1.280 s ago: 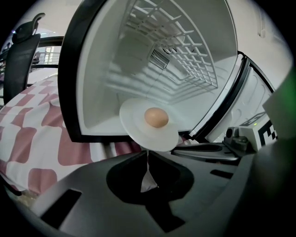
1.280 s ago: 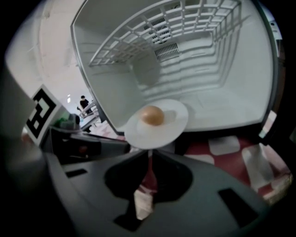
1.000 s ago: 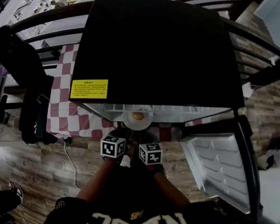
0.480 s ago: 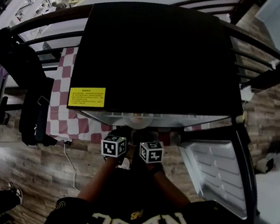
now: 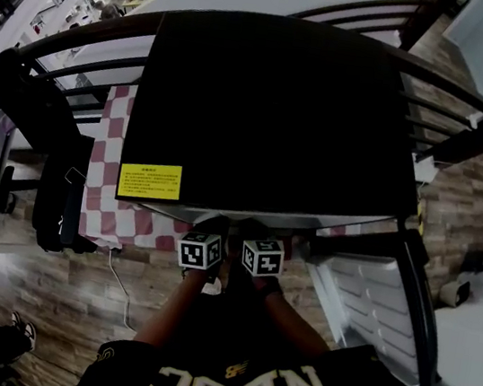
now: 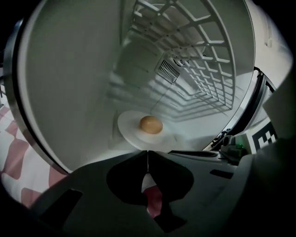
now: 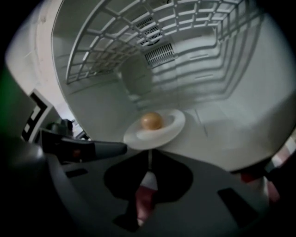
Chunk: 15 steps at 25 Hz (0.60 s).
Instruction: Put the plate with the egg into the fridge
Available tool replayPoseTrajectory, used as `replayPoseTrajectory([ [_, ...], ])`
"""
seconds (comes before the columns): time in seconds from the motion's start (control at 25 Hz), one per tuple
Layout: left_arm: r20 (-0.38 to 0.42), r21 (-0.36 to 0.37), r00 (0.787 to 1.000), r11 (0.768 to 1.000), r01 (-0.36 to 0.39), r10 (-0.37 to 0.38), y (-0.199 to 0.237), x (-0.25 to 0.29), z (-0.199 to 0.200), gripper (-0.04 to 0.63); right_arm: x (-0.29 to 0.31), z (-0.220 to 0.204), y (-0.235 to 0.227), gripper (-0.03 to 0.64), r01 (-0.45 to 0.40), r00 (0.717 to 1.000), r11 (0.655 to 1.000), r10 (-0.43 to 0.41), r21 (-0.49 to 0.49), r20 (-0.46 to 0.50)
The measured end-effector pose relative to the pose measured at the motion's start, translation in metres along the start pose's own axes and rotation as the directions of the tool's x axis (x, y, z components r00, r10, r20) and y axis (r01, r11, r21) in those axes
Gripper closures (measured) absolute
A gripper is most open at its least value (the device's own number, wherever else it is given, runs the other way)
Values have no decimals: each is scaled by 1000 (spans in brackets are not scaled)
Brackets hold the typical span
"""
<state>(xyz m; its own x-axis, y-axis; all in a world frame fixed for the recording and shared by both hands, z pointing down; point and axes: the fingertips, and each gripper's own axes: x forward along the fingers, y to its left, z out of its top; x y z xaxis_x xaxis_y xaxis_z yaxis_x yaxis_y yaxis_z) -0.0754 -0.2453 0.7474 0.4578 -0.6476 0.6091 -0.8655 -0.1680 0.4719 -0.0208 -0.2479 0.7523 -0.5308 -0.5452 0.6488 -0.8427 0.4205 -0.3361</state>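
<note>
My left gripper [image 6: 148, 152] and right gripper [image 7: 149, 152] are both pinched tight on the near rim of the plate [image 6: 129, 133], which is inside the fridge [image 6: 69, 83] with the egg [image 6: 151, 124] at its middle. The plate seems to hang just above the floor, though I can't be sure. I should lower both sides evenly, level, then let go together.

Egg [image 6: 151, 124] on plate [image 6: 129, 133] — plate inside fridge [image 6: 69, 92], under wire shelf [image 6: 208, 60].

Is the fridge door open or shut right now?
Open. In the head view the door of the black fridge is swung out to the right, white inner lining exposed; both gripper views look into the white interior.
</note>
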Motion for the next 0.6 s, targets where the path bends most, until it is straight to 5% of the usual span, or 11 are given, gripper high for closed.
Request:
replayPoseTrajectory([
  [0.6, -2, -12, 1000, 1000, -13, 13, 8, -11, -2, 566, 28, 27, -3, 572, 47, 999, 999, -47, -27, -15],
])
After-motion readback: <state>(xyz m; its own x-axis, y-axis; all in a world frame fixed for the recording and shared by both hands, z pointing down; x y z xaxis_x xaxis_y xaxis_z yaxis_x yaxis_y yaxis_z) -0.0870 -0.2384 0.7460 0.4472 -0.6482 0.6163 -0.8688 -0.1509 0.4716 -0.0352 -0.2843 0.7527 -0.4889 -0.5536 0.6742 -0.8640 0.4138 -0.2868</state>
